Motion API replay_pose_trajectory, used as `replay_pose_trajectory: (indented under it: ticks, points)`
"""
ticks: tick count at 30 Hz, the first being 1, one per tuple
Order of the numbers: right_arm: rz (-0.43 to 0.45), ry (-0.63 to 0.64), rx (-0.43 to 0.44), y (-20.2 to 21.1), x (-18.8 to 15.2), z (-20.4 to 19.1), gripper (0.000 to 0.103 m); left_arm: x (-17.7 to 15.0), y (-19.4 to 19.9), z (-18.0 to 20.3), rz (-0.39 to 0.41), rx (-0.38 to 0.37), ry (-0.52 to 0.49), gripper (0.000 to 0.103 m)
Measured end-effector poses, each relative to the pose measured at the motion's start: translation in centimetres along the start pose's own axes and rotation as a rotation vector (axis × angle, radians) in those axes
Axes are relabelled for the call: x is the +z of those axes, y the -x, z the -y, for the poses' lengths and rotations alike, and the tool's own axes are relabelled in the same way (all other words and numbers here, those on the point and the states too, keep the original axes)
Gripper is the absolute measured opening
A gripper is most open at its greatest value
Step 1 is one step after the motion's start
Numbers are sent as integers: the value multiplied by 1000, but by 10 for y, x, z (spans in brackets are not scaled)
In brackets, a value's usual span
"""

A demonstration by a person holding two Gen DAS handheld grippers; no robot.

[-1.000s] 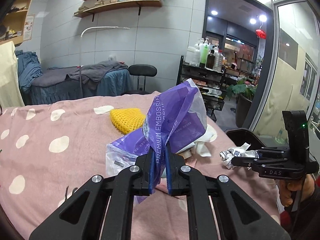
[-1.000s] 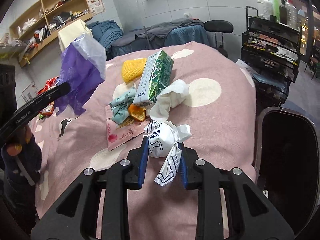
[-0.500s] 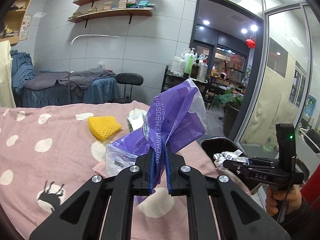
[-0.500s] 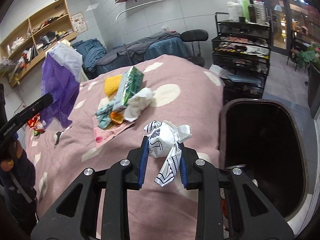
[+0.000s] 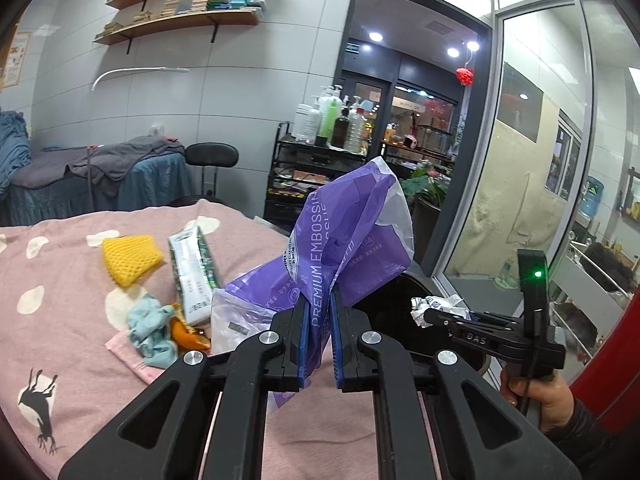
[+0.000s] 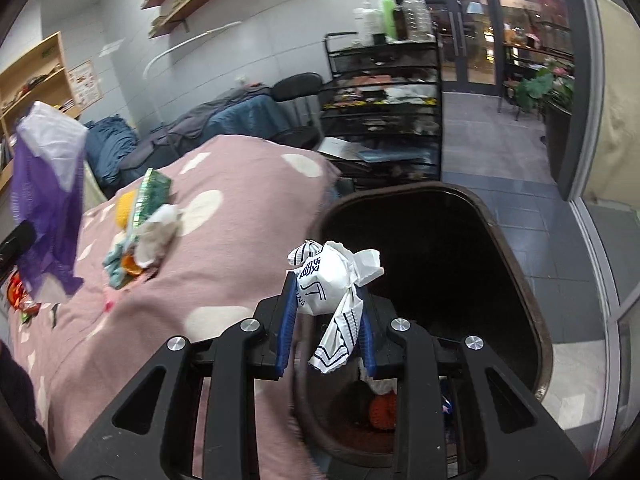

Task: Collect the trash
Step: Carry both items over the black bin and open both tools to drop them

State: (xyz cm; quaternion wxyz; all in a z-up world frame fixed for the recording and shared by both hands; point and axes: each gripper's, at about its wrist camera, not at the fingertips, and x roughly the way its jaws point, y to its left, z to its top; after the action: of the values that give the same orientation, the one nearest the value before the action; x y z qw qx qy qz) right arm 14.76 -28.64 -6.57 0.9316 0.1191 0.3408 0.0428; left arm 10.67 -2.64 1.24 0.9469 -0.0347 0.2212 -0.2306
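My left gripper (image 5: 320,316) is shut on a purple plastic bag (image 5: 352,248) and holds it above the pink spotted bed (image 5: 60,320). The bag also shows at the left of the right wrist view (image 6: 44,200). My right gripper (image 6: 326,300) is shut on a crumpled white printed wrapper (image 6: 332,280) and holds it over the near rim of a dark trash bin (image 6: 520,280). The right gripper (image 5: 436,312) also shows in the left wrist view, over the bin. Loose trash lies on the bed: a yellow foam net (image 5: 128,256), a green-and-white carton (image 5: 192,272), a teal rag (image 5: 150,332) and an orange peel (image 5: 180,330).
A black wire rack (image 6: 384,100) with bottles stands behind the bin. A black chair (image 5: 210,160) and a covered couch (image 5: 80,176) are beyond the bed. A glass door (image 5: 540,160) is at the right. The bin holds an orange item (image 6: 382,410) at its bottom.
Both grippers have swung right, away from the trash pile. The right gripper with the white wrapper has moved from over the bed to over the bin's edge. Both grips are unchanged.
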Motion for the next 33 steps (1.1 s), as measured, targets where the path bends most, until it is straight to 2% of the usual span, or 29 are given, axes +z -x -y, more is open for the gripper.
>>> replay_pose_trajectory:
  ticks: [8, 11, 12, 14, 15, 21, 25, 33]
  points:
    - [-49, -47, -91, -24, -8, 28, 28, 2, -16, 21, -14, -53, -22, 10]
    - [-70, -68, -117, -32, -13, 36, 35, 2, -20, 28, -22, -73, -29, 10]
    - [-74, -64, -135, -35, -14, 36, 40, 3, -21, 30, -25, -80, -30, 10]
    - [-76, -64, -165, -38, -17, 39, 66, 4, -25, 34, -31, -91, -34, 10]
    - [-68, -67, -172, -37, -18, 39, 82, 4, -27, 36, -35, -96, -37, 10]
    - [-29, -77, -186, -27, -20, 43, 86, 5, -39, 49, -59, -140, -45, 10]
    - [25, -100, -200, -13, -19, 46, 93, 8, -48, 60, -76, -170, -43, 10]
    - [117, -127, -257, 15, -13, 50, 96, 10, -72, 87, -123, -235, -44, 10]
